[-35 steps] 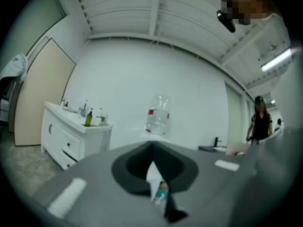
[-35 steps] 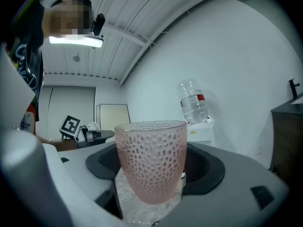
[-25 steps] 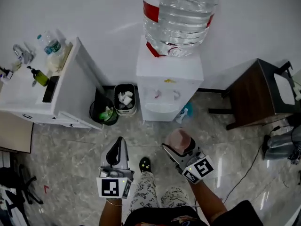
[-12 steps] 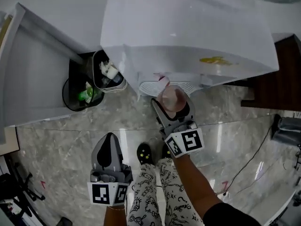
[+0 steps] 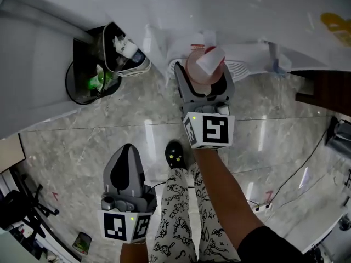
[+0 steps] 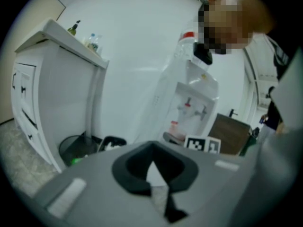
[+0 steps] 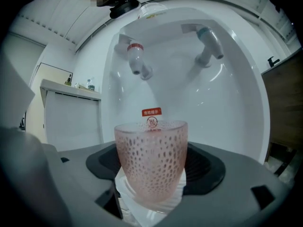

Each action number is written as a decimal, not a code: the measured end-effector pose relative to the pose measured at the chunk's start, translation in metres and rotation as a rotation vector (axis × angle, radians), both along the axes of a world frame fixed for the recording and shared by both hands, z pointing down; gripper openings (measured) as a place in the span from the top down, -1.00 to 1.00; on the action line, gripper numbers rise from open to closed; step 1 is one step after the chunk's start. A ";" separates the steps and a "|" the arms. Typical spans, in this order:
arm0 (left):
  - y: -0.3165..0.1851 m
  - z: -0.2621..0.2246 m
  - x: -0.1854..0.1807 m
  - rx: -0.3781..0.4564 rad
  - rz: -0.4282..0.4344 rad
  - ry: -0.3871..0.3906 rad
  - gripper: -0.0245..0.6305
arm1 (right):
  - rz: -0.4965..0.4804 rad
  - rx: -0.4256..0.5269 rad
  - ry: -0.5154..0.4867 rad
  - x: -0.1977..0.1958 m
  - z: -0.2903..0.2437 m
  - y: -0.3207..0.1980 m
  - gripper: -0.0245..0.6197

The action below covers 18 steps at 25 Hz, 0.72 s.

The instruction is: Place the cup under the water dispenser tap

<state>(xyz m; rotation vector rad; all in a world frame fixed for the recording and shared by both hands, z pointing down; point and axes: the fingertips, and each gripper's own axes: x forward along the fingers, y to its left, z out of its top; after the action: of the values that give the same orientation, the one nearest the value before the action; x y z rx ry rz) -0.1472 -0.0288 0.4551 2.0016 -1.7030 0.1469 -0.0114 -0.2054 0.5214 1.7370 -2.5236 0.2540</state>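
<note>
A pink dimpled glass cup (image 7: pixel 151 160) stands upright between my right gripper's (image 7: pixel 152 193) jaws, which are shut on it. In the head view the cup (image 5: pixel 204 70) and right gripper (image 5: pixel 205 92) sit at the dispenser's alcove, over the white drip tray (image 5: pixel 238 69). The red-capped tap (image 7: pixel 136 58) hangs above and slightly left of the cup; the blue-capped tap (image 7: pixel 208 40) is up to the right. My left gripper (image 5: pixel 126 175) hangs low by the person's leg, its jaws shut with nothing between them (image 6: pixel 156 174).
A white water dispenser (image 6: pixel 194 103) stands against the wall. Two bins with rubbish (image 5: pixel 107 64) sit left of it, beside a white cabinet (image 6: pixel 52 89). A dark wooden table (image 6: pixel 232 136) is to the right. Cables (image 5: pixel 296 174) lie on the marble floor.
The head has leaned closer over the dispenser. My right gripper has carried the cup forward into the alcove below the taps. The left gripper stayed low.
</note>
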 end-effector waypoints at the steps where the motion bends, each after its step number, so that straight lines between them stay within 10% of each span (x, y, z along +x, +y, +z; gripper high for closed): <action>1: 0.001 -0.001 0.000 -0.001 0.003 0.002 0.93 | -0.003 -0.003 0.017 -0.003 0.004 -0.001 -0.20; 18: 0.002 -0.018 0.003 -0.015 -0.003 0.029 0.93 | -0.163 -0.099 0.134 -0.012 0.024 0.004 -0.20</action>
<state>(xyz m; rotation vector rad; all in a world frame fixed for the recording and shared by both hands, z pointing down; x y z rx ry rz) -0.1444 -0.0267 0.4370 1.9810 -1.6817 0.1286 -0.0238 -0.2014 0.5454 1.4526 -2.4930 0.2398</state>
